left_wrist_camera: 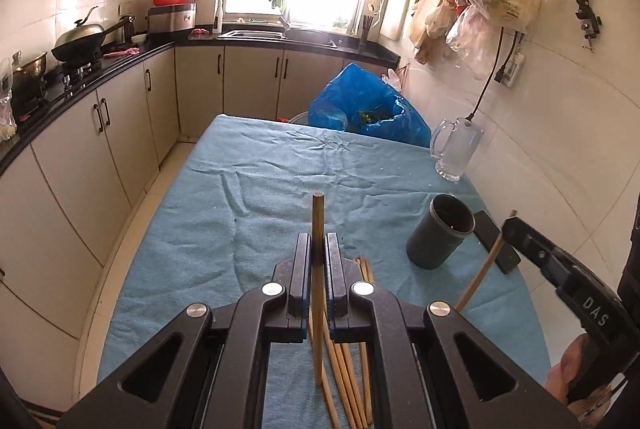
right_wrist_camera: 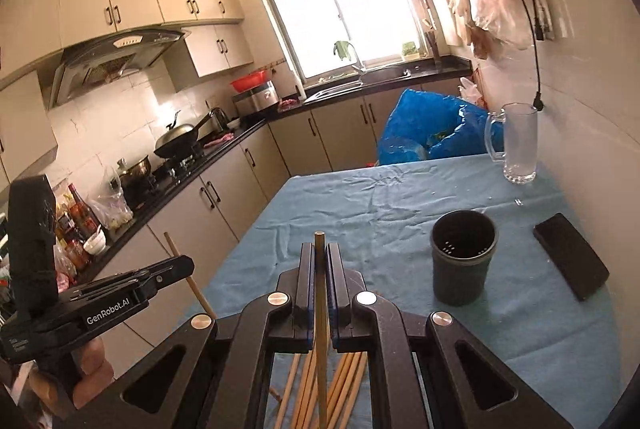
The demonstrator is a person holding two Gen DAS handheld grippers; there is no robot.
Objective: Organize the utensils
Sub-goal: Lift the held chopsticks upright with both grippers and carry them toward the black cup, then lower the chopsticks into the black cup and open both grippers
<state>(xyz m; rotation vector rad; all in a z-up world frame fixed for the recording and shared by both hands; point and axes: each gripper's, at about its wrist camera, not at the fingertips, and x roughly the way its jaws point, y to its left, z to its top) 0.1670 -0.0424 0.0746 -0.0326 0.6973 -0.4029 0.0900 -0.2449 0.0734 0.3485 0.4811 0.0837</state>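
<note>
My left gripper (left_wrist_camera: 318, 241) is shut on one wooden chopstick (left_wrist_camera: 318, 217) and holds it upright above the blue cloth. My right gripper (right_wrist_camera: 319, 252) is shut on another chopstick (right_wrist_camera: 319, 243), also upright. Several loose chopsticks (left_wrist_camera: 352, 369) lie on the cloth under both grippers; they also show in the right wrist view (right_wrist_camera: 344, 381). A dark round utensil holder (left_wrist_camera: 440, 231) stands upright to the right, open and apparently holding nothing (right_wrist_camera: 463, 257). The right gripper shows at the right edge of the left wrist view (left_wrist_camera: 509, 223); the left gripper shows at the left of the right wrist view (right_wrist_camera: 182, 263).
A glass mug (left_wrist_camera: 454, 149) stands at the far right by the wall. A black phone (right_wrist_camera: 570, 255) lies right of the holder. A blue plastic bag (left_wrist_camera: 360, 105) sits beyond the table's far edge. Kitchen cabinets and a counter run along the left.
</note>
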